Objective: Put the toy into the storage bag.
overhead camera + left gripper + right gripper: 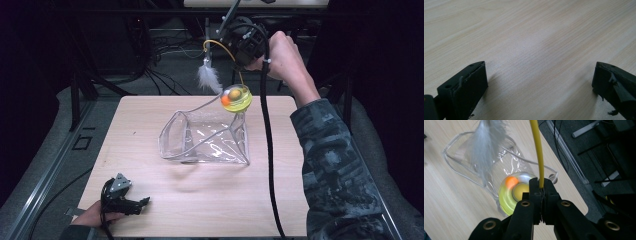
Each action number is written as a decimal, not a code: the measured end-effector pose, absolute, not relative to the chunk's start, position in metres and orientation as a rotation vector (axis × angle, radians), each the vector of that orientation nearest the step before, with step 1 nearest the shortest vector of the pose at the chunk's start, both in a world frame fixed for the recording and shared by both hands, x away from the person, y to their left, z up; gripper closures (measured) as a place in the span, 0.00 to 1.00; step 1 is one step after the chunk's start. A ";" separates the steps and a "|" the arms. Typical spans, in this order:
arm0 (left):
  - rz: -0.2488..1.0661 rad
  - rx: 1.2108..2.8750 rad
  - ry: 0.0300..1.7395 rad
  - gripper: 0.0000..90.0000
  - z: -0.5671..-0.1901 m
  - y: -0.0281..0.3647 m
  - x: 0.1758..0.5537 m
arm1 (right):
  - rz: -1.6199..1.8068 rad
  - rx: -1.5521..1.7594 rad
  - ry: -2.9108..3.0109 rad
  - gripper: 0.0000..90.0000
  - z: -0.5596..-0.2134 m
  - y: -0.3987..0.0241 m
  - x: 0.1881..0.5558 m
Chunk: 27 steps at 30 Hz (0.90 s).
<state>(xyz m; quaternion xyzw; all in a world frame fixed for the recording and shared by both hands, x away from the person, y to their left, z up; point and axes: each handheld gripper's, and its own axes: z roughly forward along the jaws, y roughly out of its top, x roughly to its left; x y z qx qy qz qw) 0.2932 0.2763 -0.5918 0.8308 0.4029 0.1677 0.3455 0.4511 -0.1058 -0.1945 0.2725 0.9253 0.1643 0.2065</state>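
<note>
Right gripper [541,185] of yours clenched the yellow wand [537,150] of the feather toy [236,98] above the clear bag [205,137], while your left gripper [539,77] rested released on the worktop [200,195].

A: Pale wood-grain table [150,200], matt, smooth. Clear soft-plastic bag [210,140] in its middle — glossy, crinkled.

B: Over the bag: translucent yellow plastic disc toy [507,197], shiny; yellow wand [537,150] smooth; white feather [485,142] fluffy.
</note>
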 end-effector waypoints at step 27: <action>0.435 2.156 1.046 0.00 -0.592 0.276 0.293 | 0.437 0.732 2.668 0.98 -0.249 -0.064 0.469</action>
